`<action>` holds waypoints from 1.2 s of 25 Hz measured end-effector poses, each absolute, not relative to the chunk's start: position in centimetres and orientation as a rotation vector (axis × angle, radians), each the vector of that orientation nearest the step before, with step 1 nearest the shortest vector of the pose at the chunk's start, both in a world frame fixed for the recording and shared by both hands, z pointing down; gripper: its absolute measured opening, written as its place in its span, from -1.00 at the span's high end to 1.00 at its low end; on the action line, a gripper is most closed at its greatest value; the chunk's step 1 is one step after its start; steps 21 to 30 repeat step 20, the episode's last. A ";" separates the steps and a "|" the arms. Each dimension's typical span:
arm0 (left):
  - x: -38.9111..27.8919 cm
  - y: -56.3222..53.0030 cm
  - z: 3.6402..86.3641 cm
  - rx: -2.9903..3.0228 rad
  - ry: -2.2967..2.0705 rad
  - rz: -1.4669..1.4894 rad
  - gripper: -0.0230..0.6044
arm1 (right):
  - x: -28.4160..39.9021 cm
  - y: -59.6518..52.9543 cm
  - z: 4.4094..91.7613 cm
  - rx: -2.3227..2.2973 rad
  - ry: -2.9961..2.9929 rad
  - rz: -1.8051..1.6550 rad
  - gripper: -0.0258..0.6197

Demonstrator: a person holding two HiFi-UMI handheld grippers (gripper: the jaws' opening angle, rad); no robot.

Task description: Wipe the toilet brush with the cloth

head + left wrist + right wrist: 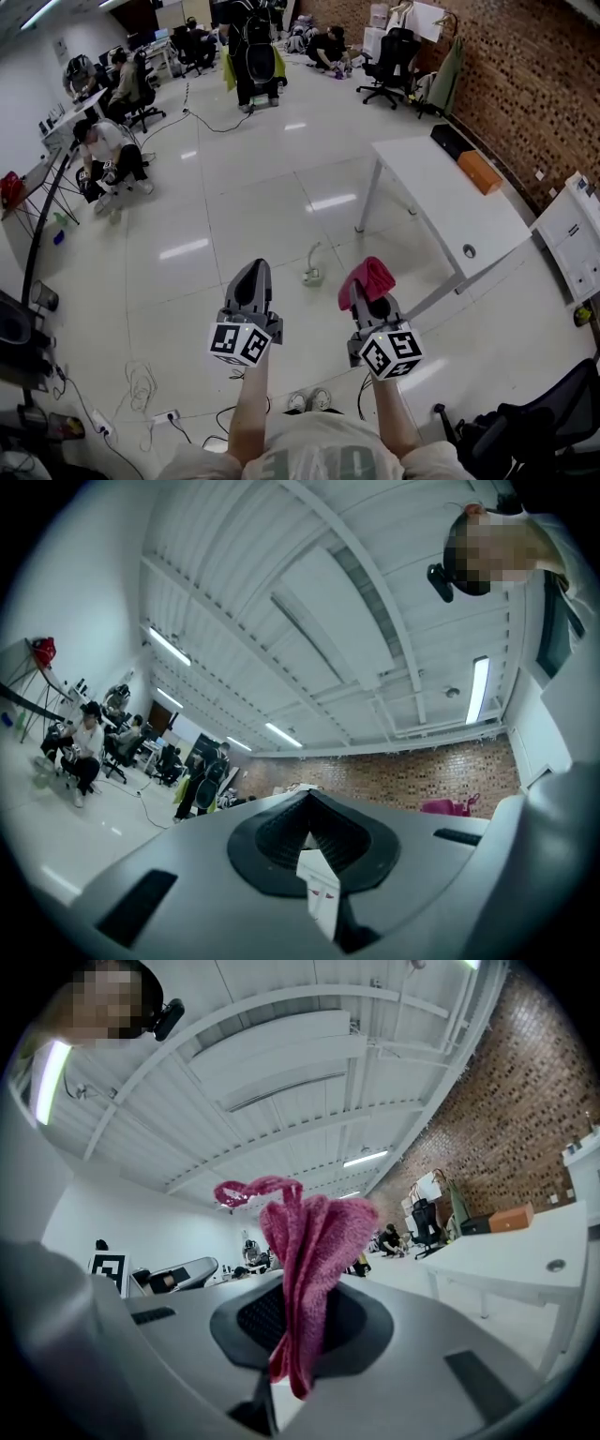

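Two grippers | left gripper [253,270] jaws closed, empty | right gripper [363,289] jaws clamp cloth [371,274], sticking forward | toilet brush [312,272] handle upright

Bunched pink cloth [367,277], toilet brush [312,272] on floor [234,206]

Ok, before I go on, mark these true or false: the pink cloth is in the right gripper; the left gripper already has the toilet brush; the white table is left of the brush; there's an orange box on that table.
1. The pink cloth is clamped in the right gripper. True.
2. The left gripper holds the toilet brush. False: the brush stands on the floor ahead, apart from both grippers, and the left jaws are shut.
3. The white table is left of the brush. False: in the head view it stands to the brush's right.
4. An orange box lies on the table. True.
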State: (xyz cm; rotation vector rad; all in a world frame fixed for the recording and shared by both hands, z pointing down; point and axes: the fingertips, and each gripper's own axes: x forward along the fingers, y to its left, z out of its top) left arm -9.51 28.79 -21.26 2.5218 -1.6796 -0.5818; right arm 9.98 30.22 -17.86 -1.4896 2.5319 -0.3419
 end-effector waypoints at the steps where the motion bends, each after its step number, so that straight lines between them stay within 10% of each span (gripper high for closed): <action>1: -9.4 29.1 -21.4 2.534 -1.670 -0.580 0.92 | 9.8 30.5 -17.9 -1.491 2.533 -0.337 0.83; 30: -10.0 30.7 -21.0 2.586 -1.613 -0.536 0.92 | 6.6 32.7 -16.5 -1.471 2.531 -0.407 0.83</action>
